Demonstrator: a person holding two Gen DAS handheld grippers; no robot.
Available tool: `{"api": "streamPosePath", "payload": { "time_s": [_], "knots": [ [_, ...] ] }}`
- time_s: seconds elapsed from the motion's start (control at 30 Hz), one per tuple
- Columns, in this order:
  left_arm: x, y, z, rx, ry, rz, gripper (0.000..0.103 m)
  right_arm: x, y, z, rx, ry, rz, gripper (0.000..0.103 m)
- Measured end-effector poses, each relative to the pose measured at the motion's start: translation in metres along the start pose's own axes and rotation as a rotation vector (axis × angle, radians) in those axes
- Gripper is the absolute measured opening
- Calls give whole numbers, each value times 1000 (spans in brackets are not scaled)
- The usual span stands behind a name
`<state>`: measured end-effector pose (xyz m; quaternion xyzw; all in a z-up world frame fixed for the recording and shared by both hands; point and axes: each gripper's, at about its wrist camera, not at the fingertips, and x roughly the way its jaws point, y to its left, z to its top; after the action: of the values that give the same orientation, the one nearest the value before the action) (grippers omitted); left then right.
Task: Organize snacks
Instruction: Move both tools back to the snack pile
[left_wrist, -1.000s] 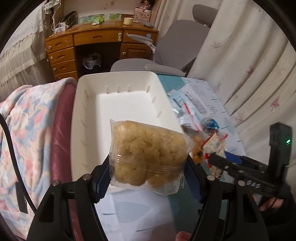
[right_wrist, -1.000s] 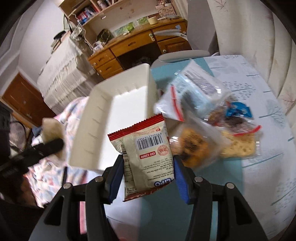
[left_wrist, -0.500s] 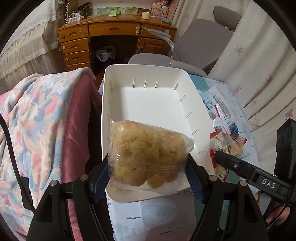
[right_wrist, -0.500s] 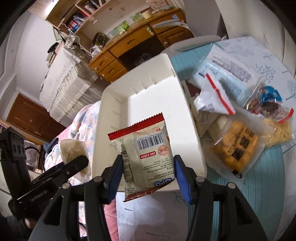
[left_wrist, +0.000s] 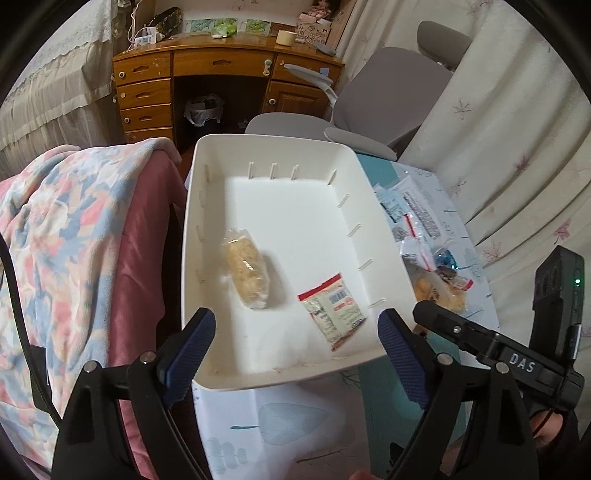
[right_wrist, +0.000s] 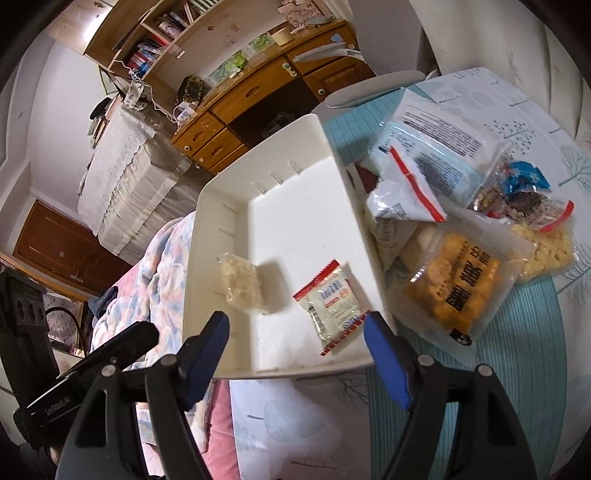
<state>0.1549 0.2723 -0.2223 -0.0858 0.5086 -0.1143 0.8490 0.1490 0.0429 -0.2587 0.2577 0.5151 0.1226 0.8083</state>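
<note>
A white plastic bin (left_wrist: 207, 221) (right_wrist: 199, 236) stands at the table's left edge. Inside it lie a clear bag of pale crumbly snack (left_wrist: 246, 274) (right_wrist: 243, 282) and a small white packet with red ends (left_wrist: 332, 311) (right_wrist: 334, 304). My left gripper (left_wrist: 295, 345) hovers above the bin's near rim, its jaws opening with nothing between them. My right gripper (right_wrist: 295, 347) hangs over the same rim beside it, jaws also opening and empty. A heap of bagged snacks (right_wrist: 454, 291) (left_wrist: 439, 291) lies on the table to the bin's right.
A pink chair draped with a flowered blanket (left_wrist: 55, 236) stands left of the bin. Behind the table are a grey office chair (left_wrist: 388, 92) and a wooden desk (left_wrist: 207, 70). A curtain (left_wrist: 517, 122) hangs along the right. The tablecloth (right_wrist: 524, 376) is patterned teal and white.
Both grippers have opened and let go: the clear snack bag and the red-and-white packet dropped into the white bin. Both hands shifted a little over the bin.
</note>
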Motion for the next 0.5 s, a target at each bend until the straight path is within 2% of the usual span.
{"api": "streamPosePath", "payload": {
  "time_s": [0.23,0.5],
  "knots": [
    [-3,-25,-8,-18,5,-18,89,-17,-25,-4,41,7,8,76],
    [3,-58,-17,-71,43,6,89,-37,-61,-5,57,38,-16,76]
  ]
}}
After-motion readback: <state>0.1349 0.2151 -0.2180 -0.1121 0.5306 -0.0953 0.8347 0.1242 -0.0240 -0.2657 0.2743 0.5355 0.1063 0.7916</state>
